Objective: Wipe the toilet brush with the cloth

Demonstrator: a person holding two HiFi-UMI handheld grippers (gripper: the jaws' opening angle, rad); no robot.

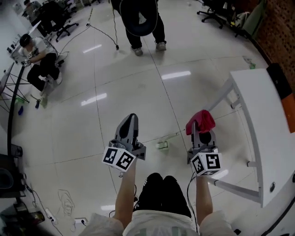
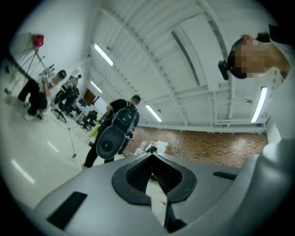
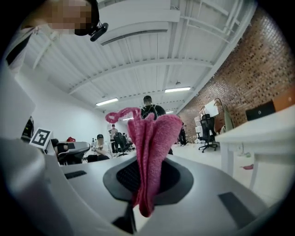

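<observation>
My right gripper [image 1: 200,130] is held out level over the floor, shut on a pink-red cloth [image 1: 201,120]. In the right gripper view the cloth [image 3: 154,133] stands bunched up between the closed jaws of this gripper [image 3: 147,162], and a short end hangs below them. My left gripper [image 1: 132,119] is held beside it at about the same height. Its jaws [image 2: 152,157] are shut with nothing between them. No toilet brush shows in any view.
A white table [image 1: 258,106] stands close on the right. A person [image 1: 143,18] stands ahead on the glossy floor, and another [image 1: 39,57] sits at the far left by desks. A small pale object [image 1: 162,144] lies on the floor between the grippers. Office chairs [image 1: 214,11] are at the back right.
</observation>
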